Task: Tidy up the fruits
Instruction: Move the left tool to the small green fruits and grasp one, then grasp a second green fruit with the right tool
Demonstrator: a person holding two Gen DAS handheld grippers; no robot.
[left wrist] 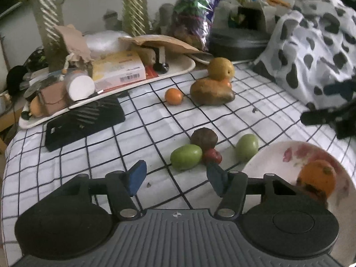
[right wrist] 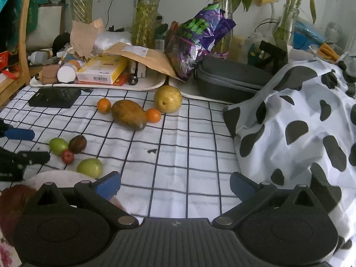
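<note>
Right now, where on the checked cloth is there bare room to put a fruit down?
The widest bare patch of checked cloth lies between the small fruit cluster and the spotted fabric, below the mango. It is crowded along the cluttered tray and beside the plate, where two green fruits sit.

The surface is covered with a white cloth with a dark grid pattern. Near its middle lie a brown oval mango, two small round oranges beside it, and a yellow round pear just behind. Closer to the front sits a group: two green oval fruits, a dark brown round fruit and a small red fruit (these touch or nearly touch). A white floral plate rests at the front edge. A flat black case, a cluttered cream tray and a black-spotted white fabric also lie there.
</note>
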